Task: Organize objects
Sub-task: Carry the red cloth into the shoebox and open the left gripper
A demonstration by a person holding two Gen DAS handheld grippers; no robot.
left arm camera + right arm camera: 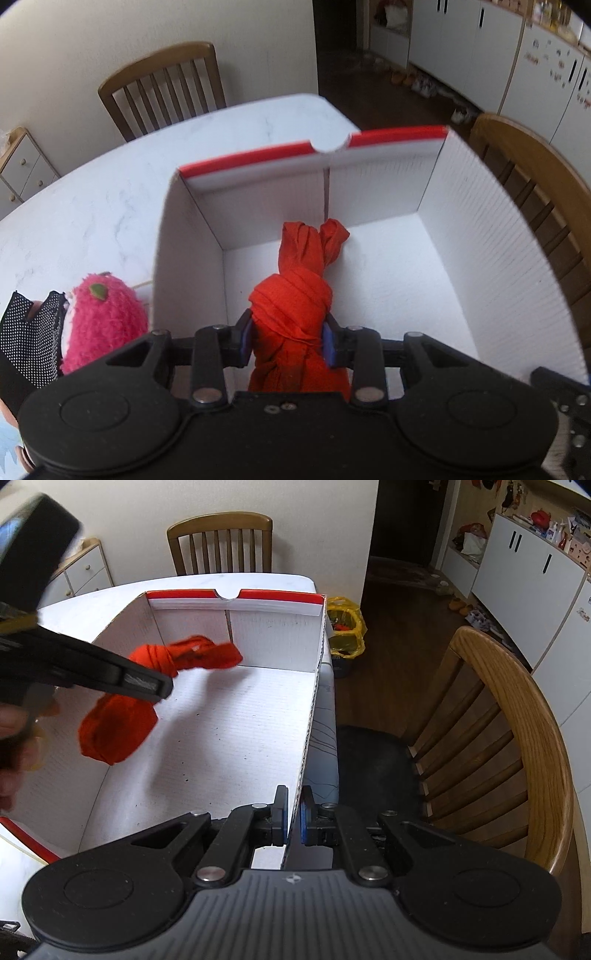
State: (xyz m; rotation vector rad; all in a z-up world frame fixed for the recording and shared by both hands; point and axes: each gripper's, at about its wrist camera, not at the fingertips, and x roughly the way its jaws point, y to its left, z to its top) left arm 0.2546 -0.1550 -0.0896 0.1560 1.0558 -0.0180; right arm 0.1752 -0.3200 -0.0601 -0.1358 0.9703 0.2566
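The left gripper (289, 341) has its blue pads pressed on both sides of a knotted red cloth (291, 306), and that bundle hangs inside the white box (498, 266), above the floor near the left wall, its loose tail pointing to the far end. Over on the right, the right gripper (294, 821) is pinched tight on the box's right wall, steadying it on the table (110, 192). To do this well, I'd say: lower the cloth until it sits on the box floor before loosening, so it doesn't flop over the left wall. Keep it tucked toward the far left corner, leaving room beside it. The right grip should hold firm, since that thin wall could flex. Outside, a pink plush toy (99, 325) waits just left of the box.
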